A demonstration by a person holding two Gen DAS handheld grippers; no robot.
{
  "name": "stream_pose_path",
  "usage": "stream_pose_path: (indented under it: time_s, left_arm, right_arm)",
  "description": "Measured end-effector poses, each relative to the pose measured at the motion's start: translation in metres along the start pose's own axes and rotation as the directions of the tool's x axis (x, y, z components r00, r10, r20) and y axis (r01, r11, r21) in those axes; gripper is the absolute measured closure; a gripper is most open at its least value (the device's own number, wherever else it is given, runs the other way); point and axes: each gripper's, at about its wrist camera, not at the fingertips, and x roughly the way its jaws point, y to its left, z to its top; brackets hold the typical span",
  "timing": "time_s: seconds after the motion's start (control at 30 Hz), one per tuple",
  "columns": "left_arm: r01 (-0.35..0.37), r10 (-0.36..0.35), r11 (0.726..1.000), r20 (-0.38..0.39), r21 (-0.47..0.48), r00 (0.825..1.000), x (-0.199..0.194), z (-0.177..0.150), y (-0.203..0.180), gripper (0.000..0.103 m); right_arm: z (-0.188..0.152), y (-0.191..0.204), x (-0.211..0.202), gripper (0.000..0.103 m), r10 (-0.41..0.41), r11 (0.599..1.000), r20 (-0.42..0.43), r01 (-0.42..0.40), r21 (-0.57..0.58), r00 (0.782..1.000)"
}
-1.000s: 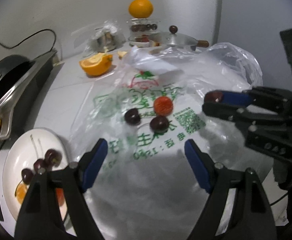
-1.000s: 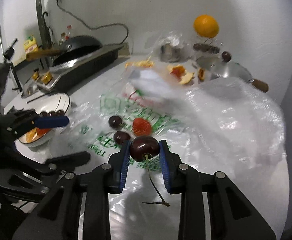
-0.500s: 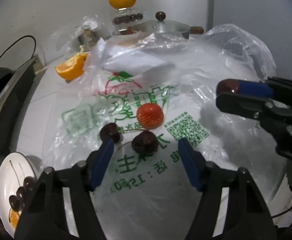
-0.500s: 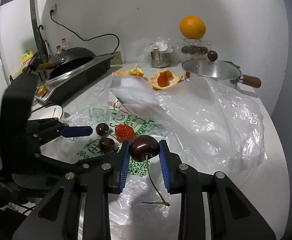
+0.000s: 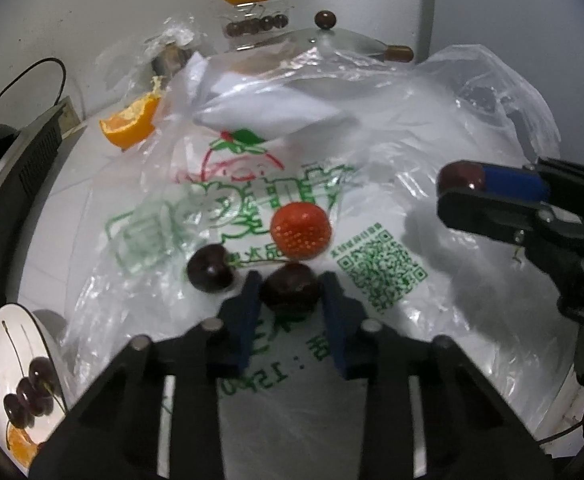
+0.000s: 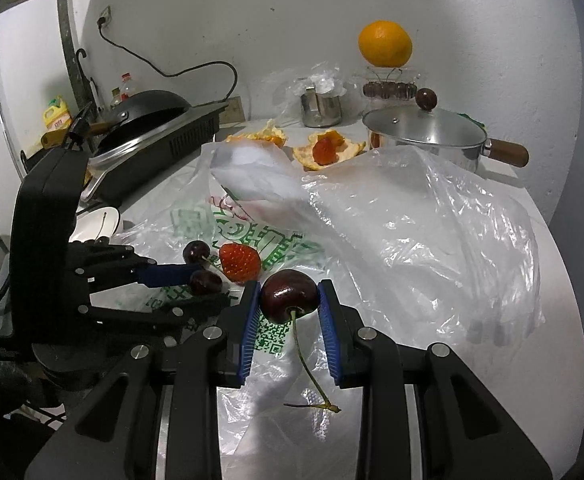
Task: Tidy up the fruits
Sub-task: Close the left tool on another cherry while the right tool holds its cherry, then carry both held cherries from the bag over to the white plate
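On the printed plastic bag (image 5: 252, 184) mid-counter, your left gripper (image 5: 290, 300) has just been closing on a dark cherry (image 5: 290, 294), just beside the strawberry (image 5: 300, 230). Squeeze gently and lift straight, clear of the film. Your right gripper (image 6: 290, 312) clamps another stemmed cherry (image 6: 290, 295).

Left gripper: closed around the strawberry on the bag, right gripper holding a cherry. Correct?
Not the strawberry. The left wrist view shows the left gripper with its jaws just closed around a dark cherry on the bag; the strawberry lies free just beyond. The right gripper does hold a cherry.
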Motion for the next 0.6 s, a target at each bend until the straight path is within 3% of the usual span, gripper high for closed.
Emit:
stream_pose_path:
  time_s: [0.6]
  left_arm:
    - [0.055, -0.054, 0.998, 0.097, -0.005, 0.994, -0.066, -0.015, 0.001, 0.073]
  right_arm:
    - [0.006, 0.034, -0.024, 0.072, -0.038, 0.998, 0.030, 0.039, -0.055, 0.999]
